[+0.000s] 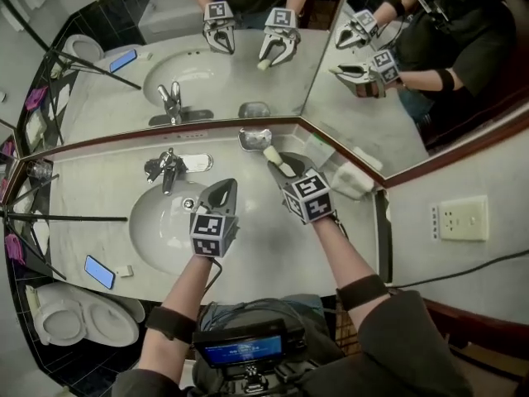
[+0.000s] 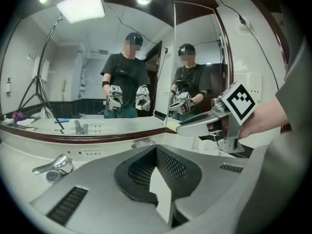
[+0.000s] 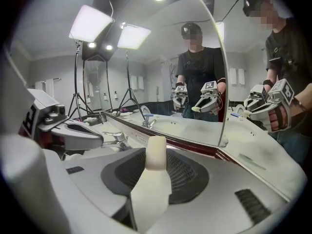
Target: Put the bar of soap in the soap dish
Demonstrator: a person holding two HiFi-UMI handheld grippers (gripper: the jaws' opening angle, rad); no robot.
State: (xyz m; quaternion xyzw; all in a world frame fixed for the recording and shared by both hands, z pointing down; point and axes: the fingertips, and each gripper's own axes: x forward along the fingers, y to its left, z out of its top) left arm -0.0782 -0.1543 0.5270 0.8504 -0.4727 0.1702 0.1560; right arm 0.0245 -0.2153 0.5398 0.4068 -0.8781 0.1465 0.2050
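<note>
Clamping bar of soap [image 3: 156, 154]: right gripper [image 1: 281, 167]

The head view looks steeply down from above on the counter [image 1: 273, 255], the sink [image 1: 153, 222] and the tap [image 1: 168, 168]. The other two cameras ride low on the left gripper [image 1: 224, 187] and the right gripper [image 1: 274, 160], close behind the jaws, facing the corner mirrors [image 1: 231, 81]. All views share the tap and mirrors.

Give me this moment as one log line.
right gripper: shut on soap | soap: near soap dish, not in it | left gripper: shut, empty, by sink
</note>
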